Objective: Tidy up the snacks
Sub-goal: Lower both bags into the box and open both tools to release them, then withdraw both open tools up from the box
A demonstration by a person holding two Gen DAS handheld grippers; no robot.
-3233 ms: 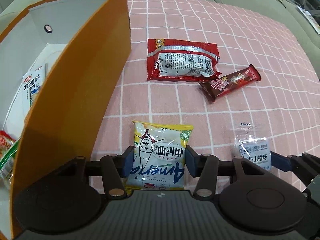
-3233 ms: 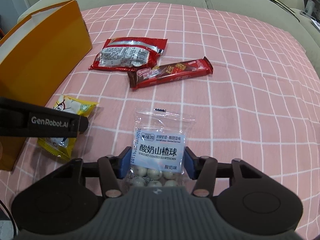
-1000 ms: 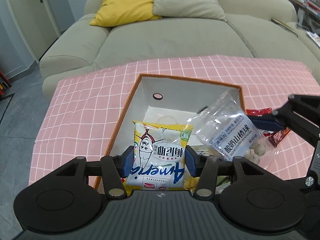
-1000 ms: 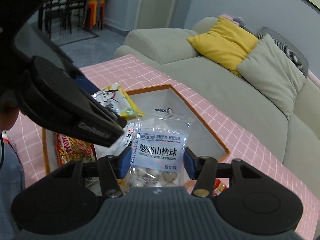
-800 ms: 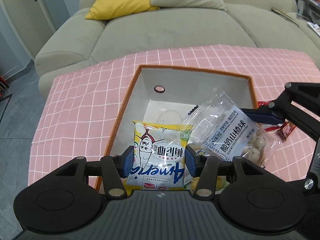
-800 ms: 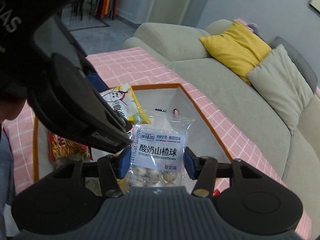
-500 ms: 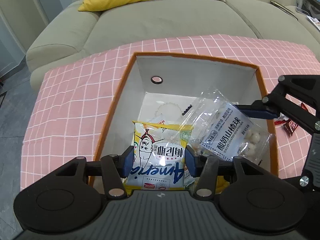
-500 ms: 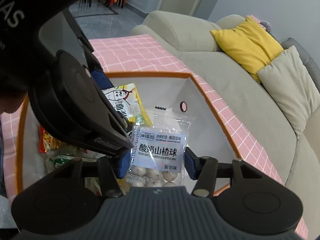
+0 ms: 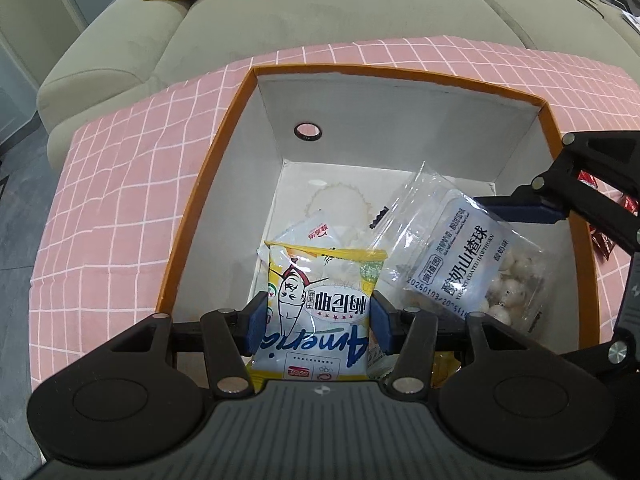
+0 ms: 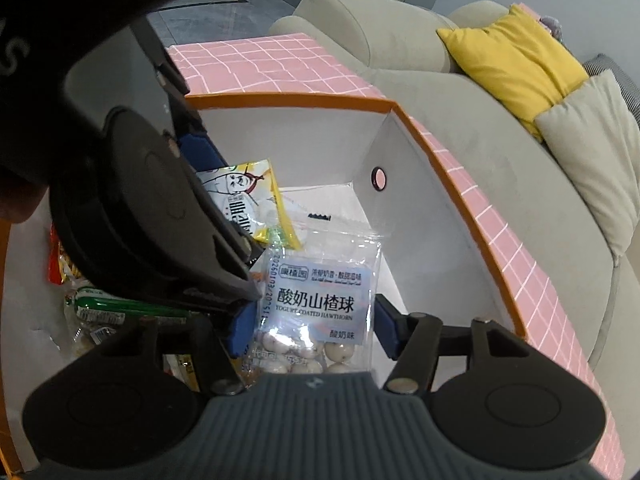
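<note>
My left gripper (image 9: 318, 320) is shut on a yellow snack packet (image 9: 320, 304) and holds it over the open orange box (image 9: 208, 184) with white inner walls. To the right, a clear bag of yoghurt-coated hawthorn balls (image 9: 460, 264) hangs tilted inside the box. My right gripper (image 10: 316, 328) has that bag (image 10: 320, 296) between its blue pads. Its jaws are opening, but the pads still touch the bag's edges. In the right wrist view the yellow packet (image 10: 244, 196) shows behind the left gripper's black body, which blocks the box's left side.
Several snack packets lie on the box floor: a white one (image 9: 316, 232) and red and green ones (image 10: 96, 304). The box stands on a pink checked cloth (image 9: 120, 184). Red wrappers (image 9: 608, 236) lie outside its right wall. A beige sofa with a yellow cushion (image 10: 516, 52) stands behind.
Both grippers have sunk from above the box into its opening, each with its packet. The right gripper's pads now stand a little wider around the hawthorn bag.
</note>
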